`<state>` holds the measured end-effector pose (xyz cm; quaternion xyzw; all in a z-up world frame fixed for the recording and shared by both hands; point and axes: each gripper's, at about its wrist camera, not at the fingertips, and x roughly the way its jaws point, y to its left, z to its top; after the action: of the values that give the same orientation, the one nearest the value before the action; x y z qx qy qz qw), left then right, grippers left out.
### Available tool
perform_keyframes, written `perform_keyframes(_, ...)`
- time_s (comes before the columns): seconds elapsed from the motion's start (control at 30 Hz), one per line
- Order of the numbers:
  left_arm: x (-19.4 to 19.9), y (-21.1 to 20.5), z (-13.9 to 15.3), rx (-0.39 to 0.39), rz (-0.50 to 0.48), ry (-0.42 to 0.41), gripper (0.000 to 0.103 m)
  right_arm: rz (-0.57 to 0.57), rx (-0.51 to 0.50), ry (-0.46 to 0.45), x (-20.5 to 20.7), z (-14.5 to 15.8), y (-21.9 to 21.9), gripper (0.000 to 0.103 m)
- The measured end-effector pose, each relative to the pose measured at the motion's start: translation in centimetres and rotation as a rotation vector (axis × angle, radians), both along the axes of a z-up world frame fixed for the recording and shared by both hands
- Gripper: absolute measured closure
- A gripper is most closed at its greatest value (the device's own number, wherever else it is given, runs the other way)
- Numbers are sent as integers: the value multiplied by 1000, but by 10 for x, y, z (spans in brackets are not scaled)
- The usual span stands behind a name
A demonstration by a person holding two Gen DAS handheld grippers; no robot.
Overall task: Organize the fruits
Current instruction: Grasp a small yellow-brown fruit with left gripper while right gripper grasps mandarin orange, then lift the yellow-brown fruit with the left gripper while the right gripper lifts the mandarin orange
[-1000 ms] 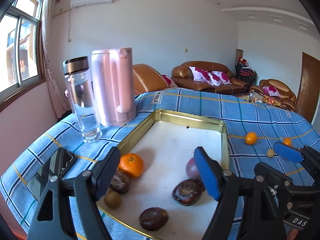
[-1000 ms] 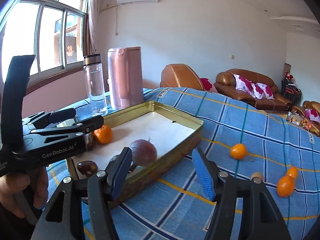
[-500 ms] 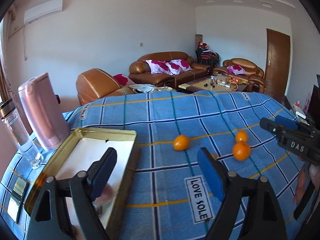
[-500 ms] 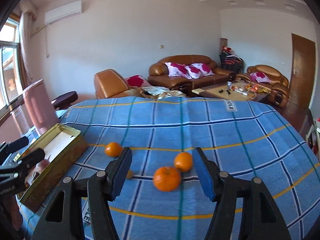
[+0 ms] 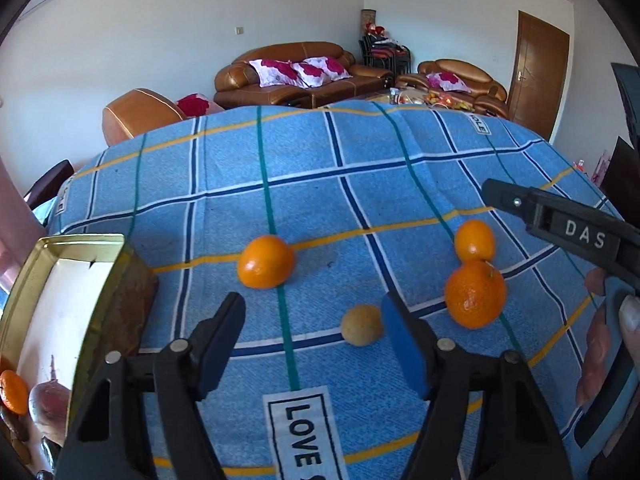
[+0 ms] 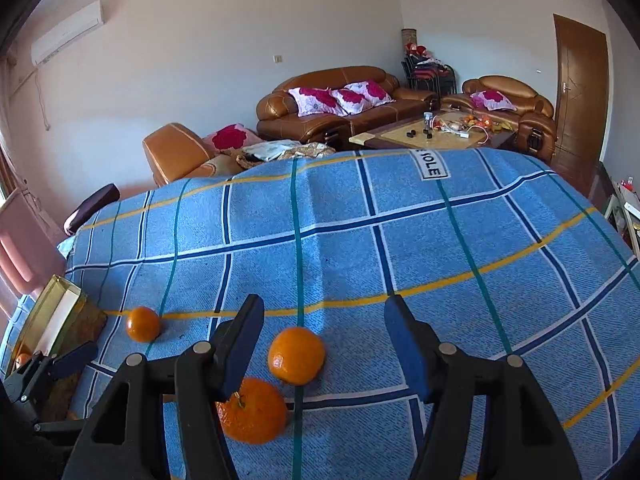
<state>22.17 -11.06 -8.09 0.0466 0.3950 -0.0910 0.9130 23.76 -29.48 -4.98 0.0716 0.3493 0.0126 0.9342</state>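
Three oranges lie on the blue plaid cloth. In the left wrist view one orange [image 5: 265, 262] lies left, a bigger one [image 5: 475, 294] and a smaller one [image 5: 474, 240] touch at right, and a small tan fruit [image 5: 362, 325] sits by the right fingertip. My left gripper [image 5: 316, 336] is open and empty above the cloth. The gold tray [image 5: 76, 242] at far left holds an orange [image 5: 12, 392] and dark fruits. My right gripper [image 6: 324, 344] is open and empty, with one orange [image 6: 296, 355] between its fingers and the bigger orange [image 6: 254, 410] under its left finger.
The right gripper's body [image 5: 568, 232] and the hand holding it show at the right edge of the left wrist view. A pink kettle [image 6: 24, 248] stands beyond the tray [image 6: 60, 312]. Brown sofas [image 6: 340, 108] and a coffee table fill the room behind.
Both grippers have swung right from over the tray to the loose oranges on the cloth and come lower and closer to them. Both stay open and empty.
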Motion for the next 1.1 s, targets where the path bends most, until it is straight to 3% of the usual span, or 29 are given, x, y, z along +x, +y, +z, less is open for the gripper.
perform_keyframes(0.13, 6, -2, -12, -29, -30, 48, 35, 41, 10, 69, 13, -18, 6, 39)
perform_keyframes(0.4, 8, -3, -16, -50, -69, 64, 34, 95, 35, 170, 25, -40, 11, 57)
perform_keyframes(0.5, 6, 0, -15, -66, -72, 54, 38, 108, 61, 169, 24, -41, 10, 62)
perform_keyframes(0.67, 7, 5, -14, -107, -83, 51, 45, 123, 88, 156, 22, -41, 8, 63)
perform_keyframes(0.8, 9, 7, -16, -131, -91, 67, 65, 119, 63, 129, 19, -39, 10, 63)
perform_keyframes(0.93, 7, 6, -18, -125, -92, 78, 73, 120, 22, 98, 13, -34, 14, 63)
perform_keyframes(1.1, 6, 10, -18, -135, -78, 71, 73, 131, 8, 43, 5, -26, 14, 63)
